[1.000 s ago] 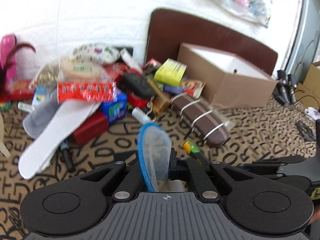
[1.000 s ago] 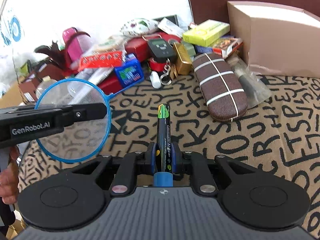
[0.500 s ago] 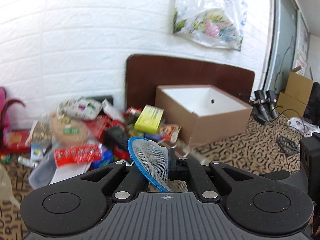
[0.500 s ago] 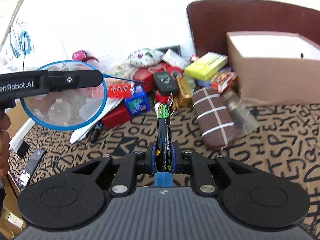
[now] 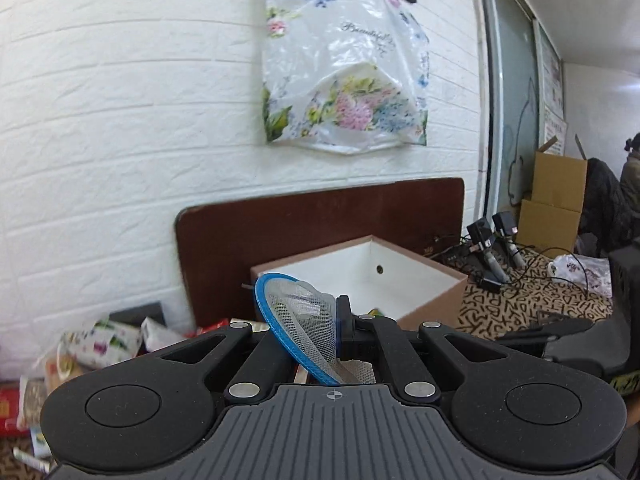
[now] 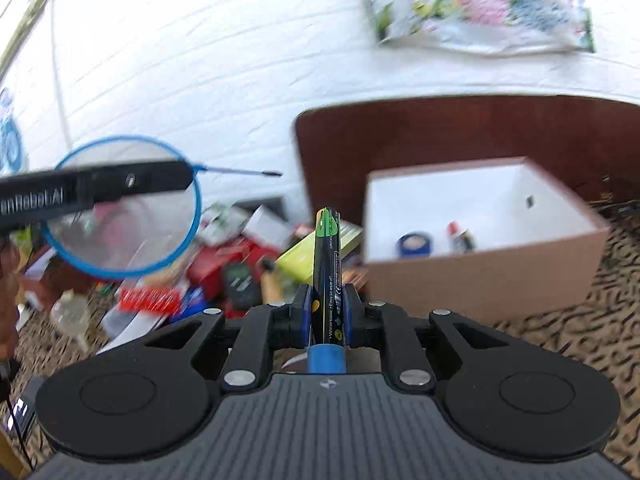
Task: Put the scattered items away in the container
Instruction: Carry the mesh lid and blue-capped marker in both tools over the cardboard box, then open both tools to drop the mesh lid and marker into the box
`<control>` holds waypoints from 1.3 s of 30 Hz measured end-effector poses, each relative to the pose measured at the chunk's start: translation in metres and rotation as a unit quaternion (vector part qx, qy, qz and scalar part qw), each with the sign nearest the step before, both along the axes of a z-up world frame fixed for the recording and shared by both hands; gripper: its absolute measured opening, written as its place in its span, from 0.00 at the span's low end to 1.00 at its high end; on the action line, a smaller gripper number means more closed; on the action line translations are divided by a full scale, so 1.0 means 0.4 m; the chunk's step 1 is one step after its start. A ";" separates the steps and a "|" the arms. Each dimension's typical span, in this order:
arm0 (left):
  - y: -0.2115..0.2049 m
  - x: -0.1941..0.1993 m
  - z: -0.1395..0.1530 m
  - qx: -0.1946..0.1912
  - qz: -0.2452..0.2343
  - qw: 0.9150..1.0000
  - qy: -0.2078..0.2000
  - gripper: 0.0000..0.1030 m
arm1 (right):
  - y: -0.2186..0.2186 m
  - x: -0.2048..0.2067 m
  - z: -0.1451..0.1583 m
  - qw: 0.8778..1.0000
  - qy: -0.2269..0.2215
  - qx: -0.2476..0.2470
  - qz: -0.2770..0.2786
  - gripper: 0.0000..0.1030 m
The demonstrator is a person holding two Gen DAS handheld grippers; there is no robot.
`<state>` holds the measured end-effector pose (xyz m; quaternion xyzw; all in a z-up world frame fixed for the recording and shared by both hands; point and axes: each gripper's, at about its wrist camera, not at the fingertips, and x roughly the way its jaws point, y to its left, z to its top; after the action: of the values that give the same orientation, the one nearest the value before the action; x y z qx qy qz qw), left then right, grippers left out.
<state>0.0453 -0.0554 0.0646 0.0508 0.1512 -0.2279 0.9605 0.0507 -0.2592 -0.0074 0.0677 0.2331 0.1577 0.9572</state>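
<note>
Grippers, left (image 5: 316, 332) clamped on a blue mesh net (image 5: 298, 326), right (image 6: 327, 312) on a green-capped marker (image 6: 327, 264), have risen from the floor clutter toward the cardboard box (image 6: 480, 264) at two o'clock, drop-off apparently next.

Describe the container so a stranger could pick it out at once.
Find the dark brown board leaning on the white brick wall; the cardboard box sits in front of it on the patterned cloth. It is the only open box with a white inside, already holding a blue tape roll.
</note>
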 end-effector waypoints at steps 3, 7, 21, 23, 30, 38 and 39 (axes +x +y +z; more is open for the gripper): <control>-0.051 0.053 0.014 0.014 -0.012 1.000 -0.010 0.00 | -0.047 0.048 0.024 1.000 -0.003 0.000 -0.022 0.17; -0.122 0.135 0.032 0.030 -0.024 0.999 -0.026 0.00 | -0.095 0.129 0.049 0.999 -0.003 -0.006 -0.039 0.17; -0.351 0.509 -0.111 0.060 -0.046 0.997 0.015 0.00 | -0.249 0.484 -0.015 0.994 0.051 -0.043 -0.090 0.17; -0.365 0.558 -0.148 0.065 -0.042 0.997 0.031 0.00 | -0.259 0.525 -0.040 0.992 0.063 -0.052 -0.092 0.17; -0.383 0.667 -0.244 0.078 -0.032 0.993 0.087 0.20 | -0.275 0.629 -0.133 0.987 0.105 -0.079 -0.096 0.17; -0.352 0.698 -0.264 0.084 0.026 0.988 0.123 1.00 | -0.281 0.614 -0.169 0.976 0.080 -0.148 -0.137 0.90; -0.347 0.700 -0.262 0.079 0.027 0.988 0.133 1.00 | -0.282 0.608 -0.169 0.977 0.084 -0.145 -0.131 0.90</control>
<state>0.3253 -0.1941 -0.0402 0.0913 0.2968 -0.1938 0.9306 0.2938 -0.3718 -0.0751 -0.0288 0.3216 -0.0108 0.9464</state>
